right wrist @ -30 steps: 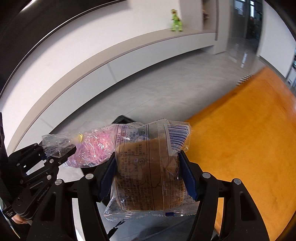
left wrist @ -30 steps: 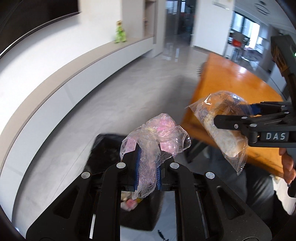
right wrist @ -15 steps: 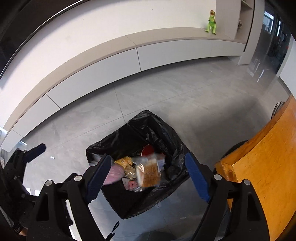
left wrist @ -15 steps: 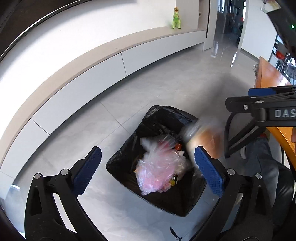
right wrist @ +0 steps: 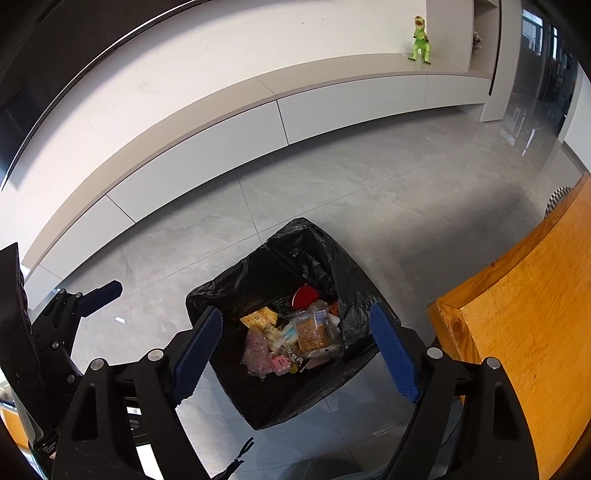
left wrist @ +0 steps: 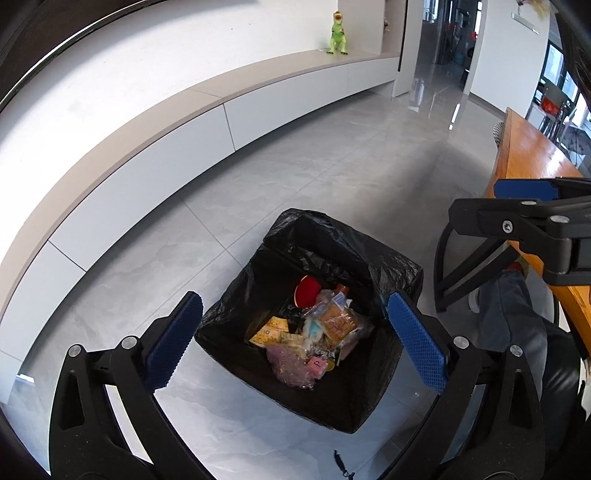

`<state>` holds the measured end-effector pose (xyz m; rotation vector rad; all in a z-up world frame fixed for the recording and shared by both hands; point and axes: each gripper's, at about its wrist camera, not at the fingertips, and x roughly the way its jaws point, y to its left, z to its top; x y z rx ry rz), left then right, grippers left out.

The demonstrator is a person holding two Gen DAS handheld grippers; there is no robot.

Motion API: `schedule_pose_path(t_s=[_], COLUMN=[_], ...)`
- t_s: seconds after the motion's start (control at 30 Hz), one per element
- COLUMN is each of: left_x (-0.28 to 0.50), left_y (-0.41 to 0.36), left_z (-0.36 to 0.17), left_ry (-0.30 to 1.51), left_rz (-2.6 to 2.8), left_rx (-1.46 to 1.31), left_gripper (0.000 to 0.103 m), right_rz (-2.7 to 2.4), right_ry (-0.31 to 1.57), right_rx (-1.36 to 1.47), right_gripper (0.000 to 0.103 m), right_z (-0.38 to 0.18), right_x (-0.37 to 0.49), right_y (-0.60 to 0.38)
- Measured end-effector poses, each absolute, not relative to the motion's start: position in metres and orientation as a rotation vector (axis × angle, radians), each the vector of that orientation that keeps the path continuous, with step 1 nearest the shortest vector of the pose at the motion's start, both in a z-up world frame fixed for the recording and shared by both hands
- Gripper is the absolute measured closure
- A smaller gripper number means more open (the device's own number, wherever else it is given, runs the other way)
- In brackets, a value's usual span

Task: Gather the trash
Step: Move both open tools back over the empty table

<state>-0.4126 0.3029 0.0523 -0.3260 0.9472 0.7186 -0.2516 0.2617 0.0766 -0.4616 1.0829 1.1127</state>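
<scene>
Both views were taken from above, tilted steeply down along each gripper's fingers at the grey floor. The black-lined bin (left wrist: pixel 314 317) was framed near the centre of each, fairly close. Shared as well were the white wall cabinet (right wrist: pixel 229 140), the green dinosaur toy (left wrist: pixel 338 34) and the orange table (right wrist: pixel 524 332).

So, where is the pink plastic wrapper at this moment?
The pink plastic wrapper lies inside the black-lined trash bin on the floor, at the near side of the pile, next to the clear bread wrapper; both wrist views show it below the open grippers.
</scene>
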Motion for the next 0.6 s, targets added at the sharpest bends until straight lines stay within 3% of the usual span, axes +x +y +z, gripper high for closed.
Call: schedule_pose_path(t_s=[0.6], left_x=[-0.299], left_y=[0.228], left_z=[0.084], left_ry=[0.912], left_rz=[0.454], left_rx=[-0.207], left_gripper=[0.006], right_rz=[0.844], right_ry=[1.06], right_rx=[-0.254], right_gripper=[0.02], right_z=[0.088], right_x=[-0.148], right_y=[0.114])
